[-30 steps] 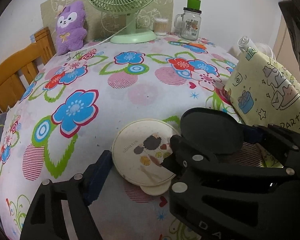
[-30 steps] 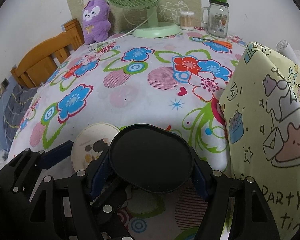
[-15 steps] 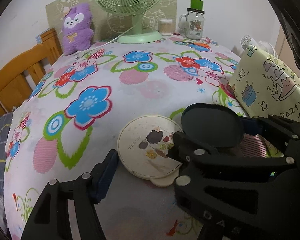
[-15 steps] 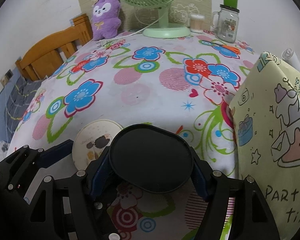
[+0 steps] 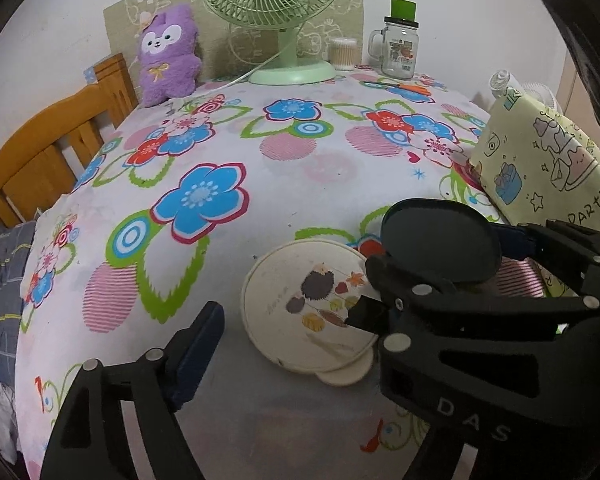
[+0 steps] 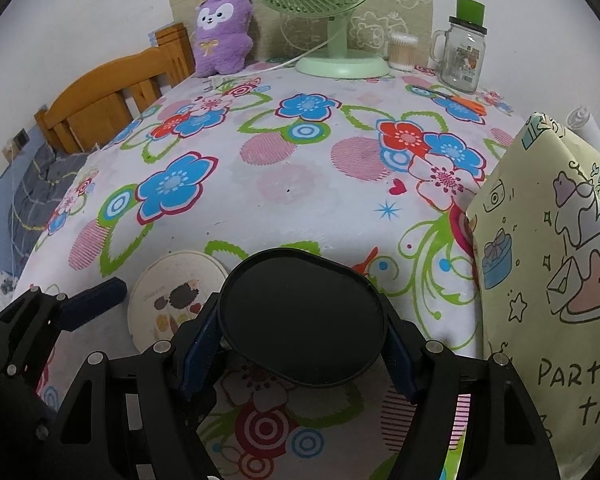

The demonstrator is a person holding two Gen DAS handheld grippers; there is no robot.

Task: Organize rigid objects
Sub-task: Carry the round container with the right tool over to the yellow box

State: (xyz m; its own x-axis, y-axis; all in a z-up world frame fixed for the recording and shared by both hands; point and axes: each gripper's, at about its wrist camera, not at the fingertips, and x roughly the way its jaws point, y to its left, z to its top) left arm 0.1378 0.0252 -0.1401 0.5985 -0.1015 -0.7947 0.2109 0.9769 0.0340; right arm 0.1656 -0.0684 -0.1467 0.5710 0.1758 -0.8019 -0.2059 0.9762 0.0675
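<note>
A round cream box with a hedgehog print (image 5: pixel 312 304) lies on the flowered tablecloth near the front edge; it also shows in the right wrist view (image 6: pixel 172 296). My left gripper (image 5: pixel 284 320) is open, its fingers on either side of the cream box, a little above and apart from it. My right gripper (image 6: pixel 300 344) is shut on a black oval lid (image 6: pixel 304 320) and holds it above the cloth to the right of the cream box. The black lid also shows in the left wrist view (image 5: pixel 440 240).
A yellow "Party time" bag (image 6: pixel 548 272) stands at the right. At the back are a green fan (image 5: pixel 284 20), a purple plush (image 5: pixel 168 56), a glass jar mug (image 5: pixel 398 48) and a cotton swab box (image 5: pixel 342 54). A wooden chair (image 5: pixel 48 152) is left.
Both grippers have pulled back and risen a little; the table looks farther away. The left gripper stays open around the cream box. The right keeps the black lid.
</note>
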